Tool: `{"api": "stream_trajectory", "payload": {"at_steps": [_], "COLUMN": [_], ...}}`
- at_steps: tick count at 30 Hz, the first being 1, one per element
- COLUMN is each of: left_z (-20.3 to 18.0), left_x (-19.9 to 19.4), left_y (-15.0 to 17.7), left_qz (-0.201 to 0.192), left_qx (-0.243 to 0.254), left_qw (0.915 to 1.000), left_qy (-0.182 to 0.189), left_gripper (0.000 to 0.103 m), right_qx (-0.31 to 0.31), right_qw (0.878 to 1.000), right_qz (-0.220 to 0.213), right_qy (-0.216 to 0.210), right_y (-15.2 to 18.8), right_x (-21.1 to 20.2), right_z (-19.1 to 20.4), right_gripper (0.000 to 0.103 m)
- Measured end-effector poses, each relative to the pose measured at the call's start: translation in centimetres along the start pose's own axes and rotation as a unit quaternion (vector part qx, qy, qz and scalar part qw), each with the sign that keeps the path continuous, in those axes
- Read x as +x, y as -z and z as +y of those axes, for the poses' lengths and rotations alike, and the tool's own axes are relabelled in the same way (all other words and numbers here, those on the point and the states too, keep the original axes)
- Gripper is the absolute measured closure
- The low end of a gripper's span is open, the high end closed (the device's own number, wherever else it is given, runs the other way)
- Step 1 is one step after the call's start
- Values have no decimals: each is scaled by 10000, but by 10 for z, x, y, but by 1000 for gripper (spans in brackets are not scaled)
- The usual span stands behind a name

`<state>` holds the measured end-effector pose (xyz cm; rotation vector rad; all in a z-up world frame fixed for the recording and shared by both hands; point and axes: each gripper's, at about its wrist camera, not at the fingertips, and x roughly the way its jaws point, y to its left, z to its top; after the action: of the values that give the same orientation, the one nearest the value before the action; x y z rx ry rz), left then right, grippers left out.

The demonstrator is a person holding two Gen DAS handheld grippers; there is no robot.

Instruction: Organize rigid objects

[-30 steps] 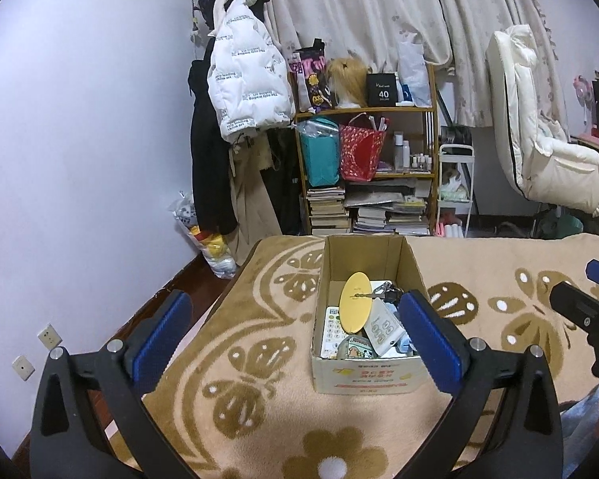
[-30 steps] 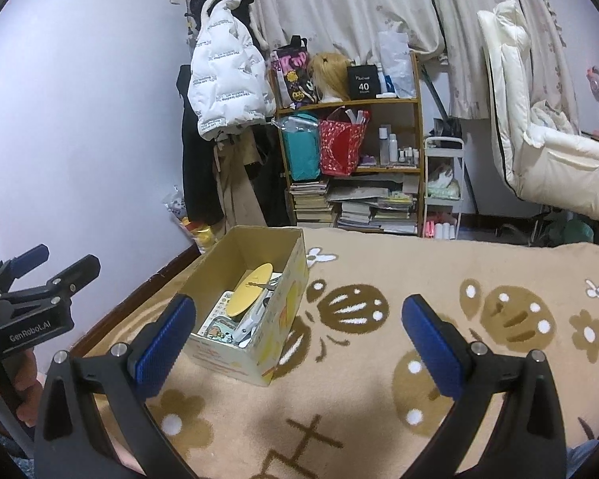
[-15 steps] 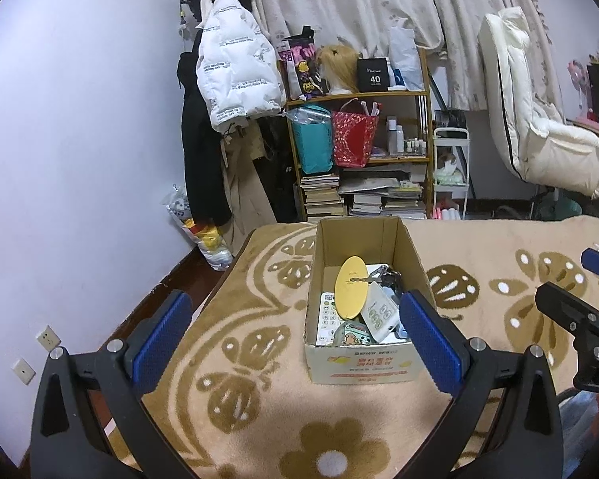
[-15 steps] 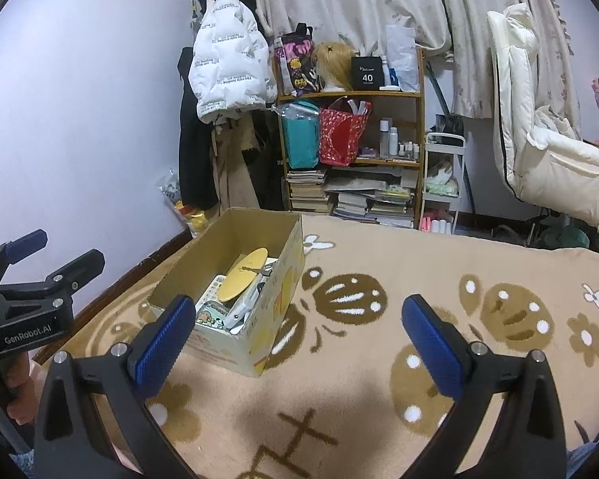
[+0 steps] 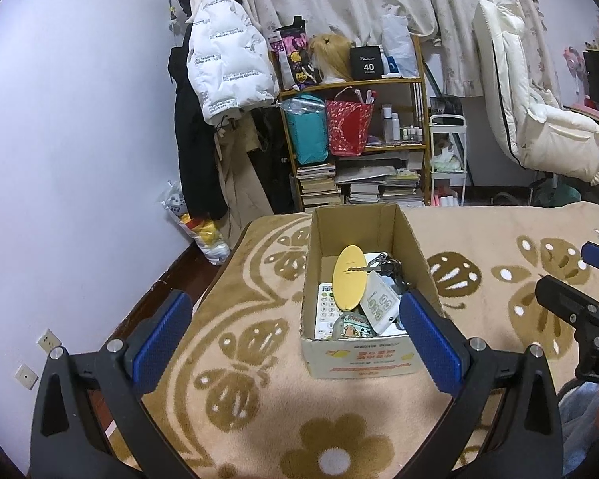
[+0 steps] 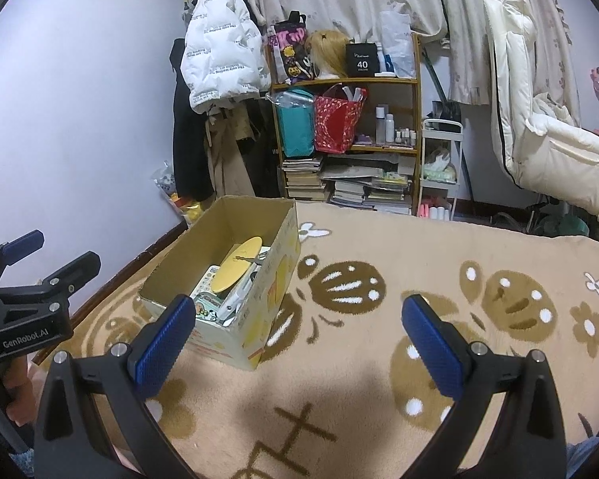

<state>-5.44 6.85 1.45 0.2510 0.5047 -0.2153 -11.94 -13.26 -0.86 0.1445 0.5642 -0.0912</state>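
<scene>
holding both grippers over the beige patterned blanket [image 5: 259, 407], we see that the views have drifted a little across the last second: in the left wrist view the cardboard box [image 5: 363, 359] has slid slightly lower and leftward, and in the right wrist view the box sits a touch higher and further right than it did. nothing inside the box has shifted, and neither tool has closed in on it. for the task, that reads to us as a small repositioning rather than a grasp or a release. the scene would fit either a pause ahead of more sorting or a pause once things are already packed, since no loose items show on the blanket.

nearest to us, the left gripper [image 5: 299, 343] has its blue pads spread wide, with nothing between them and touching nothing; the box only appears framed behind its right pad. the right gripper [image 6: 299, 343] is likewise spread wide and empty, hovering over bare blanket just right of the box.

a little further out, the box stands upright with its flaps open. in it lie a yellow oval disc [image 5: 349, 279] propped on top, a white keypad device [image 5: 324, 311] beneath, a bunch of keys [image 5: 383, 265] and a small cartoon-printed tin [image 5: 353, 326].

beyond the bed stands a wooden shelf [image 5: 355, 84] full of books and bags.
</scene>
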Motion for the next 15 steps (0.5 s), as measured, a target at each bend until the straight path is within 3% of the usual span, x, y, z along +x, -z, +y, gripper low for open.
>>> {"api": "stream_trajectory", "payload": {"at_steps": [15], "left_z": [4], "left_x": [1], "left_y": [2], "left_qz": [20], "left_qx": [-37], "left_qw": [10000], "left_qy": [-21], "left_gripper": [0], "right_qx": [79], "right_qw": [9999], "right_qz": [66], "right_qy": [28], "right_y": [7], "right_x": [8], "right_z": [-2], "right_gripper": [0]}}
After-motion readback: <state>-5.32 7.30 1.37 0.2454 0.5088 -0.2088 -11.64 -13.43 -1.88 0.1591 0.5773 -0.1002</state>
